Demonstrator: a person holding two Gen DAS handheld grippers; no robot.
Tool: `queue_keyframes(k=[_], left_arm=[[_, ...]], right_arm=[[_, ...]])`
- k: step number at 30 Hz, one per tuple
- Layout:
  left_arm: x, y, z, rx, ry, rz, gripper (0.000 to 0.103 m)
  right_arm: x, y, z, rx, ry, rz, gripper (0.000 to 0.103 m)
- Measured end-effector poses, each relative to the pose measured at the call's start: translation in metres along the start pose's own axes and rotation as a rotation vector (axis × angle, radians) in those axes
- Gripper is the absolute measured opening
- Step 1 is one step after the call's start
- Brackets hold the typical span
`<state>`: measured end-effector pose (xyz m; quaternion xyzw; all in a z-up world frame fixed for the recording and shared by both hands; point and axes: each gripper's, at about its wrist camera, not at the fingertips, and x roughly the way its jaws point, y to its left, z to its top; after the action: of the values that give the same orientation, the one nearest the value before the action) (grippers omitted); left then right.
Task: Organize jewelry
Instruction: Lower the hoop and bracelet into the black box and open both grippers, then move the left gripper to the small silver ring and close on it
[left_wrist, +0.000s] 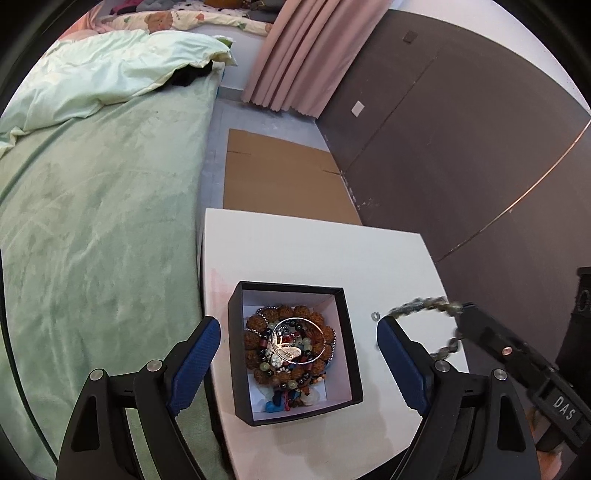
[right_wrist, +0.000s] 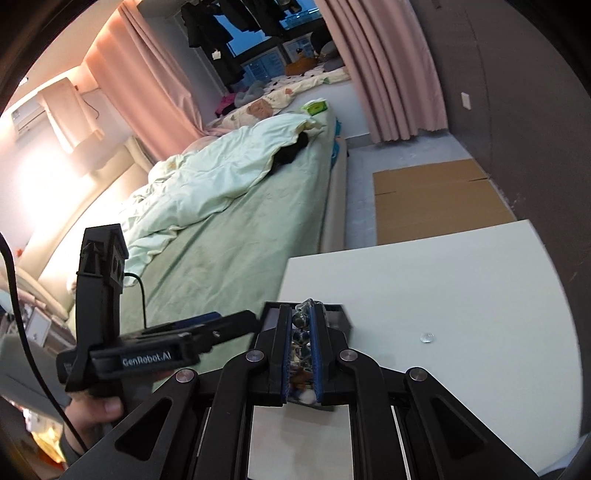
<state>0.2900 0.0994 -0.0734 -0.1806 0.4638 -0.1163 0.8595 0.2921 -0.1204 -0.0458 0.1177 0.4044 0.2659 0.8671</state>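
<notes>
Beads of a dark bracelet (right_wrist: 303, 332) sit clamped between the right gripper (right_wrist: 300, 354) pads, lifted off the white table (right_wrist: 461, 295). Left gripper (left_wrist: 298, 354) gapes wide, empty, with the black jewelry box (left_wrist: 351, 354) directly ahead between its fingers, piled with bracelets (left_wrist: 290, 343).

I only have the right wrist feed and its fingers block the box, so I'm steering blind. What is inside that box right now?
Observer: The black box already holds a heap of beaded bracelets with a silver bangle on top.
Operator: Is my bracelet over it?
Observer: No. The right gripper holds the dark bracelet in the air, to the right of the box.
Operator: And the left gripper?
Observer: The left gripper is open, its fingers either side of the box.
</notes>
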Motion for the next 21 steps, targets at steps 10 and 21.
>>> queue_keyframes(k=[10,21], left_arm=[[-0.012,0.01,-0.002,-0.023,-0.038,-0.008,0.101],[-0.012,-0.028,0.003,0.029,-0.079,-0.061,0.103]], right_arm=[[0.023,-0.002,-0.007,0.128,0.04,0.054,0.061],[-0.017,-0.054,-0.024,0.196,-0.021,-0.008,0.092]])
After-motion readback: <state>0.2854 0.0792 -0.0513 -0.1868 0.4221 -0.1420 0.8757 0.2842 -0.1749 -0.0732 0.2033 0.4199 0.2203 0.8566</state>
